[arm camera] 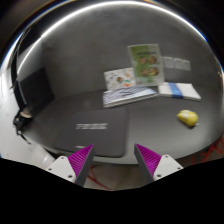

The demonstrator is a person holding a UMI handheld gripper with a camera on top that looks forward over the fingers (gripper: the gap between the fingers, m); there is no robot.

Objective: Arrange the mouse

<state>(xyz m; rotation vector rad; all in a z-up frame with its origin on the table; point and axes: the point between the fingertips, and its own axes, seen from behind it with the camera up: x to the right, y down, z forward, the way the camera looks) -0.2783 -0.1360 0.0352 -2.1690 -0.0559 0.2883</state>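
The gripper (114,160) hangs released and empty, its 2 purple pads (80,158) well apart over the dark mouse mat (85,125), while the yellow mouse (187,117) lies off the mat, ahead and well to the right of the fingers, its long axis unreadable.

Booklet (146,60) print too small to read, yellow object (187,118) — shape unclear

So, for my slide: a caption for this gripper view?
Open fingers hover over a grey mat, yellow mouse beyond.

Tongs (113,160): pale fingers (64,168), ribbed magenta pads (150,157).
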